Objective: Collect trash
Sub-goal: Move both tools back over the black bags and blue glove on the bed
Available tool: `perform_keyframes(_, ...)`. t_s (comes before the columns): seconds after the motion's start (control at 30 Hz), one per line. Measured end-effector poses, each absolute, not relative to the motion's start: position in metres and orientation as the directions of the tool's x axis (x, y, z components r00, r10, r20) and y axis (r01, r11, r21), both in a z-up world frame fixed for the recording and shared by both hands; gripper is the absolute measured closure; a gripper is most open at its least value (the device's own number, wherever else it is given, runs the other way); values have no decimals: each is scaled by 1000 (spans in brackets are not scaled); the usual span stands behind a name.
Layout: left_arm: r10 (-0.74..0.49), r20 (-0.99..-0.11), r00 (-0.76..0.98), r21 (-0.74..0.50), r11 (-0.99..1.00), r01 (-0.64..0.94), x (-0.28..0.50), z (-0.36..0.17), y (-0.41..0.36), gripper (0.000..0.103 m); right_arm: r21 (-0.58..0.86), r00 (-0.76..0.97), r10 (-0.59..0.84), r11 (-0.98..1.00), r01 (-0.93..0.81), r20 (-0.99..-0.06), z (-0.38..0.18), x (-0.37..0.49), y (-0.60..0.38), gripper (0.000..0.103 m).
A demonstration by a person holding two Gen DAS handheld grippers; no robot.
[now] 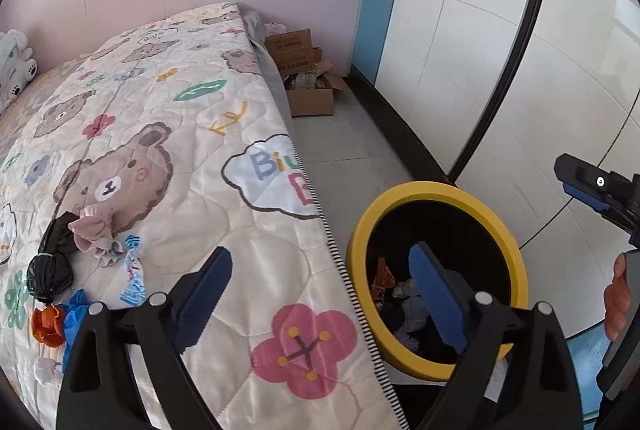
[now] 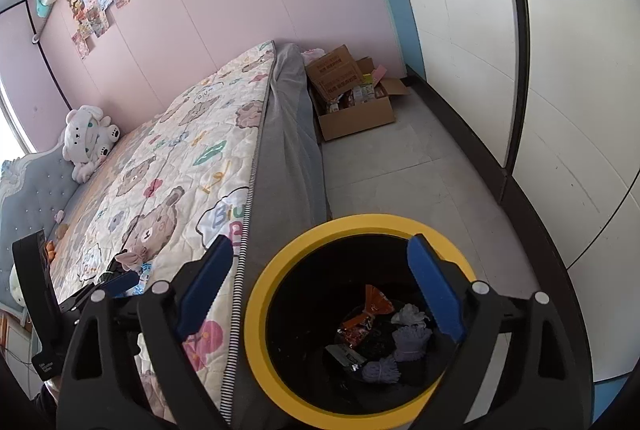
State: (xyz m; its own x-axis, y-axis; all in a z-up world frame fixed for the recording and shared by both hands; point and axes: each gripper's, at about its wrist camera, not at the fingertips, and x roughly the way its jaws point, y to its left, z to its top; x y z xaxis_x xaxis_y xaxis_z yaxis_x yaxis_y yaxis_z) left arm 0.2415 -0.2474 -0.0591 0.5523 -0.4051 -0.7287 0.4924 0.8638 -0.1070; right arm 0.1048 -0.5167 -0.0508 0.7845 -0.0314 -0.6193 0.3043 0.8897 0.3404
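Observation:
A black bin with a yellow rim (image 1: 516, 262) (image 2: 256, 314) stands on the floor beside the bed. It holds an orange wrapper (image 2: 370, 310), pale crumpled pieces (image 2: 410, 340) and dark bits. On the quilt (image 1: 224, 230) lie a tied black bag (image 1: 50, 270), a pink crumpled piece (image 1: 94, 228), a blue-white wrapper (image 1: 134, 270), an orange scrap (image 1: 46, 324) and a blue scrap (image 1: 76, 314). My left gripper (image 1: 320, 294) is open and empty over the bed's edge. My right gripper (image 2: 320, 286) is open and empty above the bin.
An open cardboard box (image 2: 356, 97) with packets stands on the grey floor at the bed's far end. A white plush toy (image 2: 90, 137) sits at the headboard. White wardrobe doors (image 2: 560, 109) line the right side. Pink wall behind.

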Motion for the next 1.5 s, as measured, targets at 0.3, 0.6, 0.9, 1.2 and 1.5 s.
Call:
perform_keyframes(0.3,-333,-725,603,-73,908,414,257,-56,-196,15,306,805,12,928,211,-593,-38,120,-471,14)
perform_keyframes(0.6,-251,-731,634,-59,950,308,277,-59,-132,15,302,783,109,948,104,-613,-36,146,-422,14)
perform_keyframes(0.9,-152,-746,648,-38,982,187,300,-68,-64,15,286,739,190,958,4,-646,-45,169,-365,14)
perform_keyframes(1.2,-107,-766,633,-46,993,113,320,-80,-21,15,262,693,243,962,-81,-678,-55,188,-313,14)
perform_keyframes(1.5,-86,-783,616,-45,996,82,333,-93,-3,15,266,644,301,952,-154,-703,-70,205,-269,13)
